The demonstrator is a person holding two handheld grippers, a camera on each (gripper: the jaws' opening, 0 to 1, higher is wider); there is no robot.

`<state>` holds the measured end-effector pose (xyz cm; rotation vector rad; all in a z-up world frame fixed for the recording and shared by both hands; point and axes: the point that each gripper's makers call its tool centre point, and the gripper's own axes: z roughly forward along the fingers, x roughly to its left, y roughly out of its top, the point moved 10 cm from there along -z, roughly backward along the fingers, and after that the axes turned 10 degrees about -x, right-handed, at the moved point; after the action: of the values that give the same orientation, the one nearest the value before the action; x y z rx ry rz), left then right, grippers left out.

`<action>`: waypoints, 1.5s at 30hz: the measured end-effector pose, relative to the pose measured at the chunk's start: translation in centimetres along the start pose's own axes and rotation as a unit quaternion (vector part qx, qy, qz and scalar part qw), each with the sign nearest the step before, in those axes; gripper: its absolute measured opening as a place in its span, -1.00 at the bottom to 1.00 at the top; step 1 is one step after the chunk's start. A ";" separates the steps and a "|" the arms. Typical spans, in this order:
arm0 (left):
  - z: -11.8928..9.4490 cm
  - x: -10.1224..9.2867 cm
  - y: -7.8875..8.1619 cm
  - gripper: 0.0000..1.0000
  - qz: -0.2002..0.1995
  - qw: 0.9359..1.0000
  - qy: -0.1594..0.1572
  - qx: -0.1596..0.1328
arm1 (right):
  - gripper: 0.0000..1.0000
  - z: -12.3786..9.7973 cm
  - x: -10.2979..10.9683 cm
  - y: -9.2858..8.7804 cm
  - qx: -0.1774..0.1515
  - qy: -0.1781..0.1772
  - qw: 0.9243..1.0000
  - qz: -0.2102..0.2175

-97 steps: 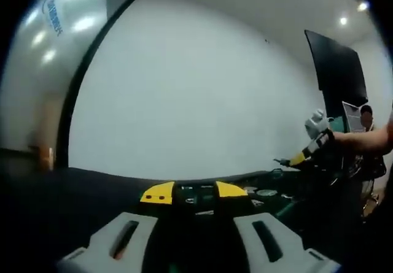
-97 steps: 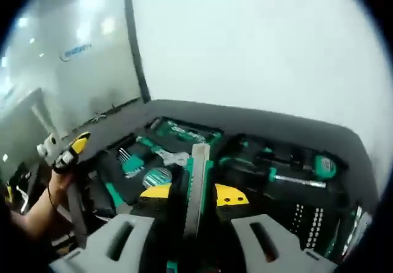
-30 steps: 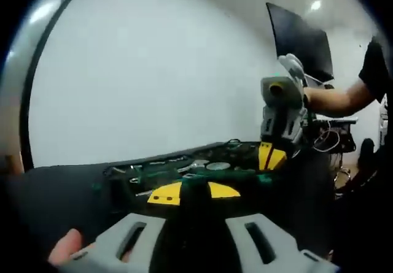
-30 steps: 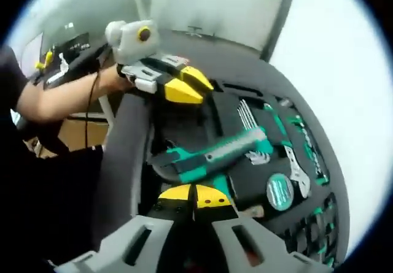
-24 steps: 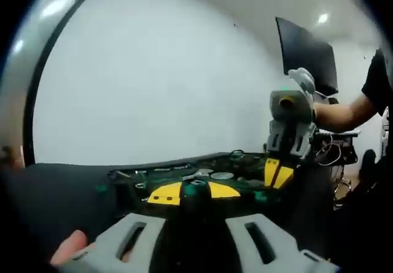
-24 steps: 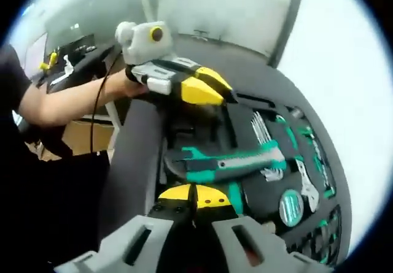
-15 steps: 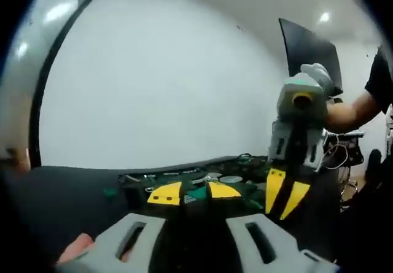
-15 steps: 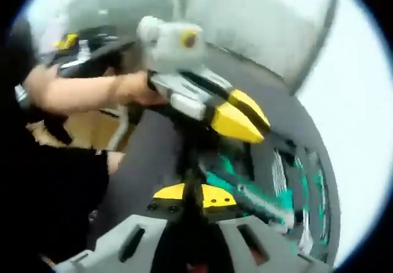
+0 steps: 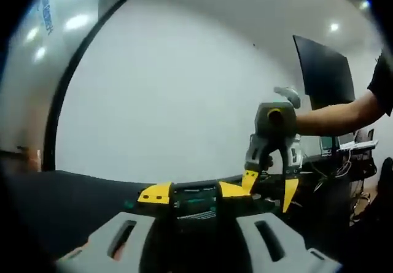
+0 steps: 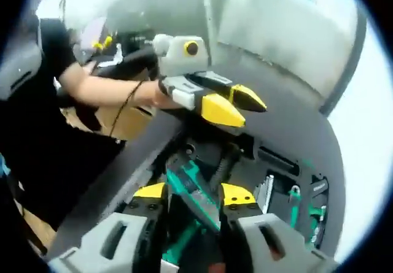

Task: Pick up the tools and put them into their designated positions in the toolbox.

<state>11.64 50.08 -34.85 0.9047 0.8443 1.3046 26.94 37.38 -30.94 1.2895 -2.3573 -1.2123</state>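
Now both grippers parted: right gripper (image 10: 187,198) released green knife (image 10: 192,190) over toolbox (image 10: 288,199); left gripper (image 10: 236,106) clear.

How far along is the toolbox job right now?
Done: several tools already sit in their slots in the toolbox. In hand: the green utility knife lies between the right gripper jaws, which look parted, over the box. The left gripper hovers open, empty. Left: seating the knife.
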 end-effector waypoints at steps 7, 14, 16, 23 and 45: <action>-0.2 0.6 0.3 -0.45 -0.013 1.000 0.016 -0.012 | -0.49 1.7 0.1 0.3 0.002 0.018 1.000 0.025; -0.6 2.1 0.5 -0.50 -0.023 0.997 0.065 -0.026 | -0.57 2.8 1.2 1.3 -0.034 -0.018 0.992 0.119; -0.6 2.1 0.6 -0.50 -0.030 0.997 0.066 -0.035 | -0.57 3.2 2.0 1.7 -0.042 -0.032 0.988 0.143; -0.5 2.2 0.4 -0.50 -0.025 0.997 0.065 -0.030 | -0.57 4.5 3.4 3.3 -0.031 -0.096 0.978 0.182; -0.3 1.6 0.5 -0.66 -0.023 0.999 0.023 -0.020 | -0.99 1.3 5.1 3.9 -0.120 -0.333 0.883 0.309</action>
<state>11.29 51.72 -34.58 0.8234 0.8668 1.3023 20.78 35.27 -29.89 -0.0281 -2.5792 -1.7965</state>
